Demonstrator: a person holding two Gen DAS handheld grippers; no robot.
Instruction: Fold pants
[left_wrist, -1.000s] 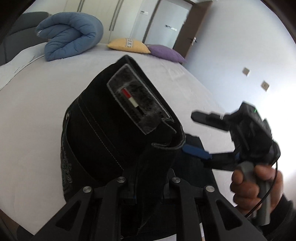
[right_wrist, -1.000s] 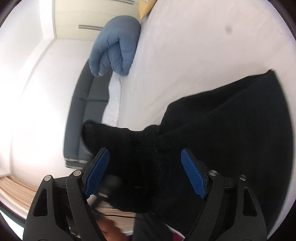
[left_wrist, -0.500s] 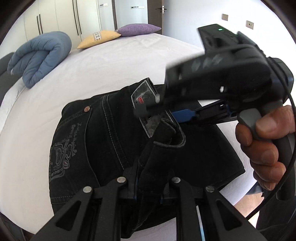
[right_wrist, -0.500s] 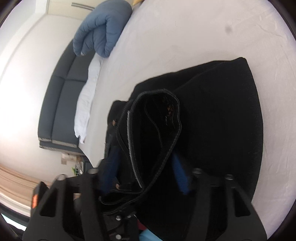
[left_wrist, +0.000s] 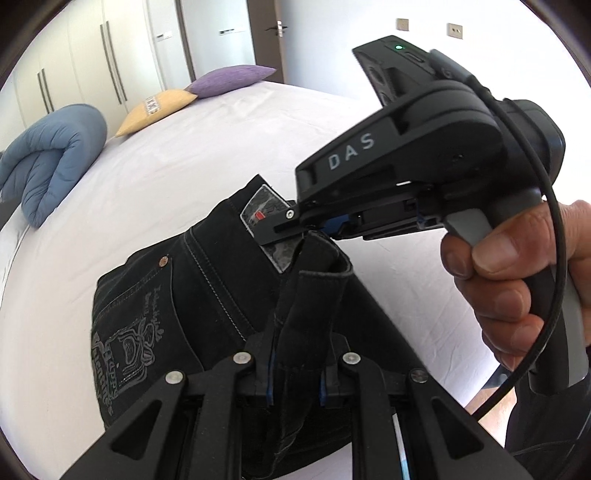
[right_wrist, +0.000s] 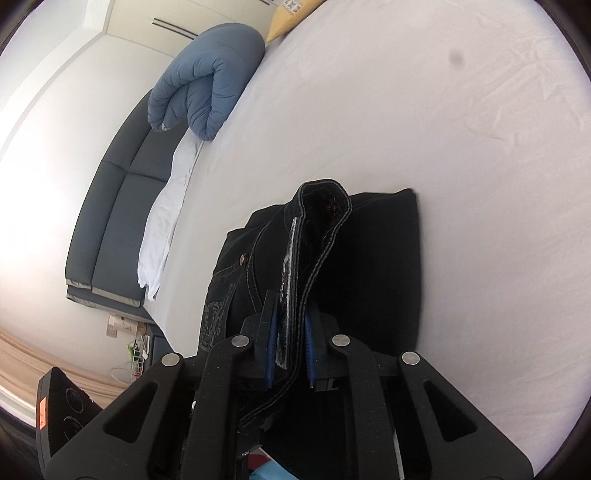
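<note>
Black pants (left_wrist: 177, 295) lie bunched on the white bed (left_wrist: 166, 177), back pocket embroidery and a grey waistband label (left_wrist: 258, 218) showing. My left gripper (left_wrist: 295, 369) is shut on a raised fold of the dark fabric. In the same view my right gripper (left_wrist: 295, 229), held by a hand (left_wrist: 509, 295), reaches in from the right at the label. In the right wrist view its jaws are closing, and the blue pads (right_wrist: 271, 347) press on the waistband edge of the pants (right_wrist: 369, 258), which sits in my right gripper (right_wrist: 290, 347).
A rolled blue duvet (left_wrist: 51, 166), a yellow pillow (left_wrist: 155, 110) and a purple pillow (left_wrist: 229, 79) lie at the far end of the bed. A grey sofa (right_wrist: 118, 206) stands along the bed's left side. Wardrobe doors (left_wrist: 92, 66) line the back wall.
My right gripper came in from the right with wide jaws and closed on the waistband by the label. My left gripper rolled and shifted, keeping its hold on the fabric.
</note>
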